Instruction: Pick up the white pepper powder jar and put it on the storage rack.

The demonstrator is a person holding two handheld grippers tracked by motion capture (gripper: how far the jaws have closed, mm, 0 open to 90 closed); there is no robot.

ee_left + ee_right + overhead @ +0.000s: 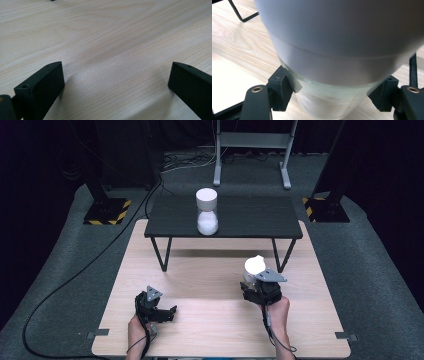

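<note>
We count two white-capped hourglass jars: one (207, 212) stands on the black shelf (250, 217), one (253, 268) sits just before it, clamped in our right gripper (256, 287). Our left gripper (159, 312), well left of that jar, gapes empty over the wooden table (200, 285).

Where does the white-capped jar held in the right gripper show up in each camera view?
High view: white-capped jar at lower right, in the right gripper.
Left gripper view: bare wooden table, open jaws.
Right gripper view: jar centre, clamped between jaws.
Shared landmark: the light wooden table.
</note>
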